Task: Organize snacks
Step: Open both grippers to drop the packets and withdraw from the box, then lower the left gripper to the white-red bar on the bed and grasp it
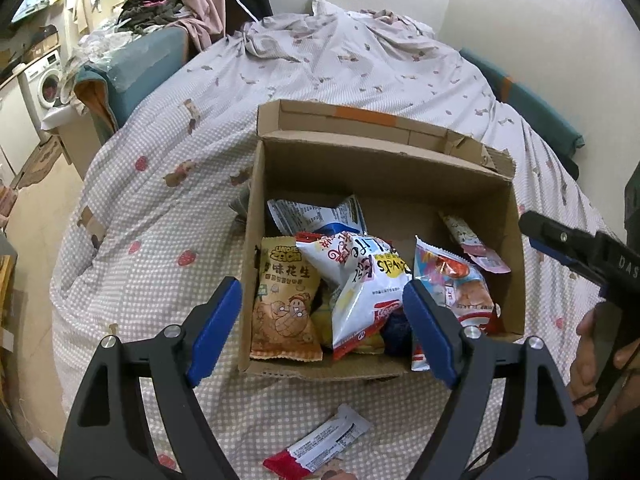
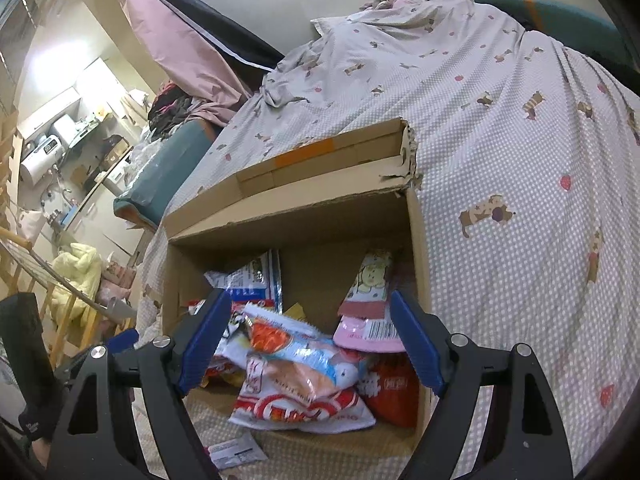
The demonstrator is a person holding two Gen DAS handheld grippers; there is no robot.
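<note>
An open cardboard box [image 1: 384, 172] sits on the bed, holding several snack packets: an orange peanut bag [image 1: 284, 300], a white and red bag [image 1: 360, 280], a blue and orange shrimp-flake bag [image 1: 456, 276] and a pink packet [image 1: 476, 240]. My left gripper [image 1: 322, 328] is open and empty above the box's near edge. A red and white bar [image 1: 320, 448] lies on the bed below it. My right gripper [image 2: 310, 340] is open and empty over the box [image 2: 320, 204], above the shrimp-flake bag [image 2: 308, 364] and pink packet [image 2: 368, 304]. It also shows in the left wrist view [image 1: 568, 244].
The box stands on a dotted bedsheet [image 1: 160, 240] with a rumpled blanket [image 1: 340, 28] at the far end by the wall. A teal cushion [image 1: 132, 68], clothes pile and washing machine [image 1: 44, 84] lie to the left. A small white packet [image 2: 236, 452] lies on the sheet before the box.
</note>
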